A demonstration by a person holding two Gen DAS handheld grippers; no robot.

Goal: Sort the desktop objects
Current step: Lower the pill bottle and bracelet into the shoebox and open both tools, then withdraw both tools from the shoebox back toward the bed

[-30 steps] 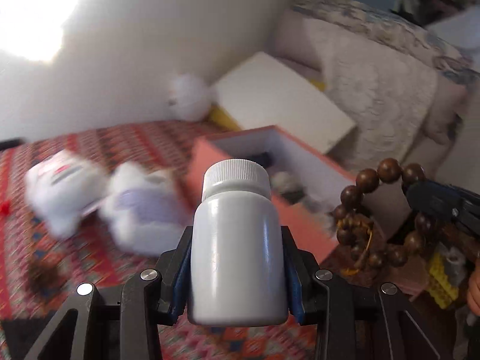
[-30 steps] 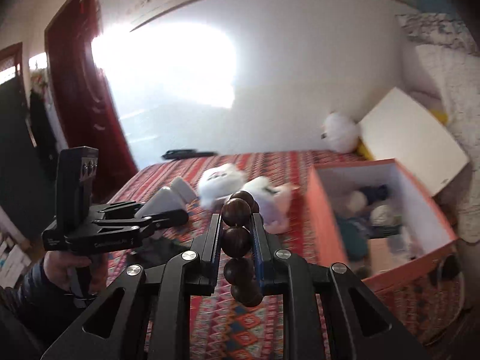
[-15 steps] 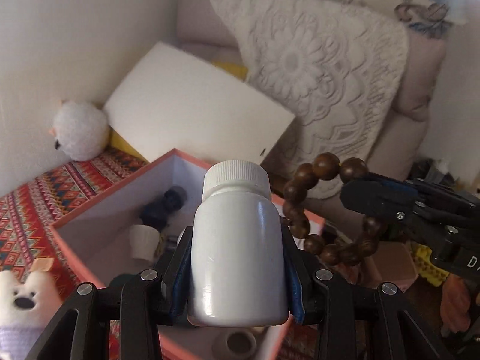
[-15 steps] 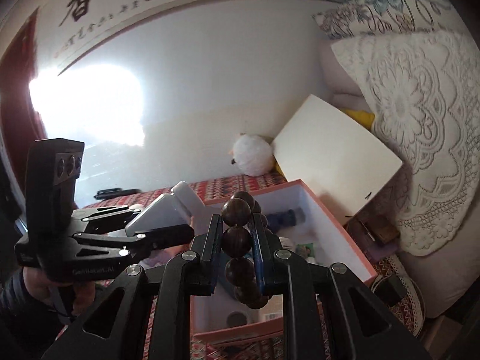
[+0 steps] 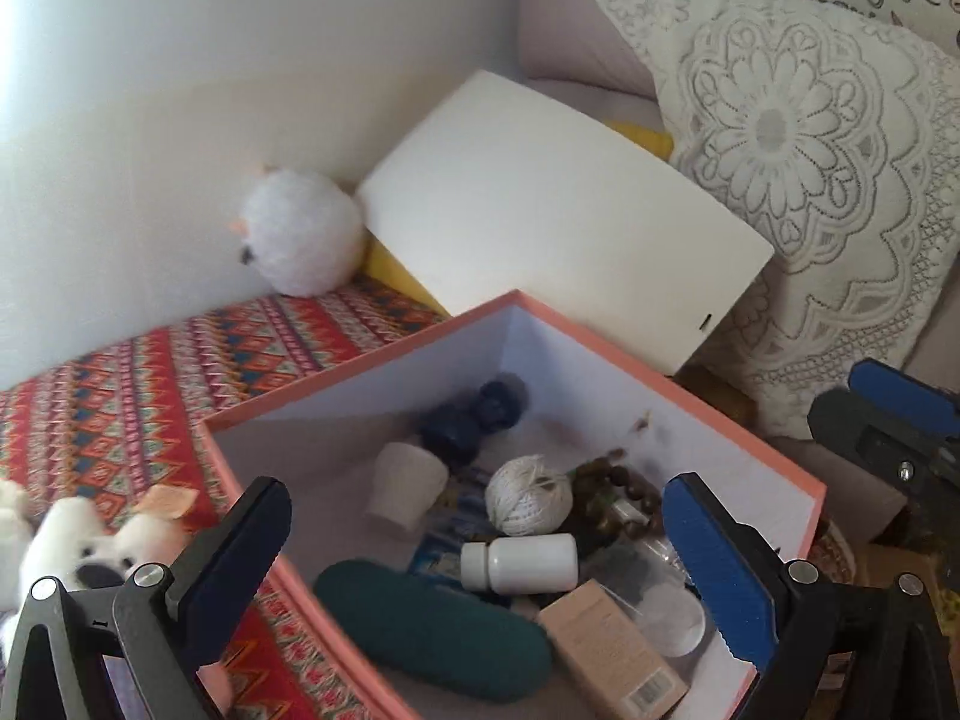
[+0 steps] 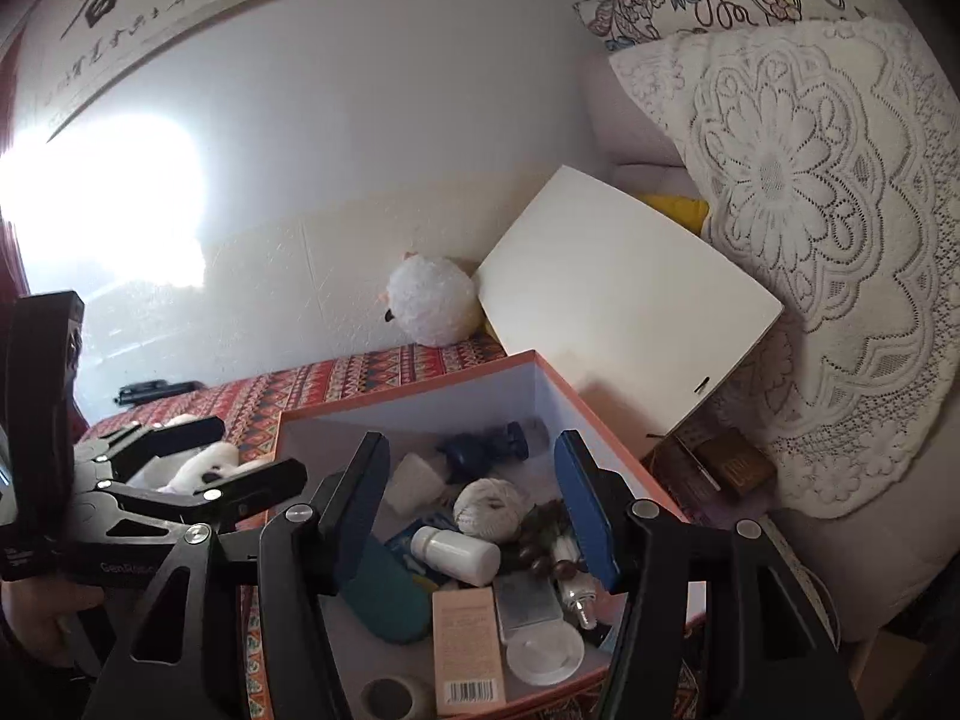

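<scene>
An open orange box stands on the patterned cloth. In it lie a white pill bottle on its side, a brown bead bracelet, a ball of white string, a dark green case, a tan carton and a dark blue object. My left gripper is open and empty above the box's near edge. My right gripper is open and empty over the box; it also shows in the left wrist view.
White plush toys lie on the red patterned cloth left of the box. A round white plush sits by the wall. The box's white lid leans against a lace-covered sofa.
Both grippers have opened. The white bottle has dropped from the left gripper and the bead bracelet from the right gripper; both now lie in the box.
</scene>
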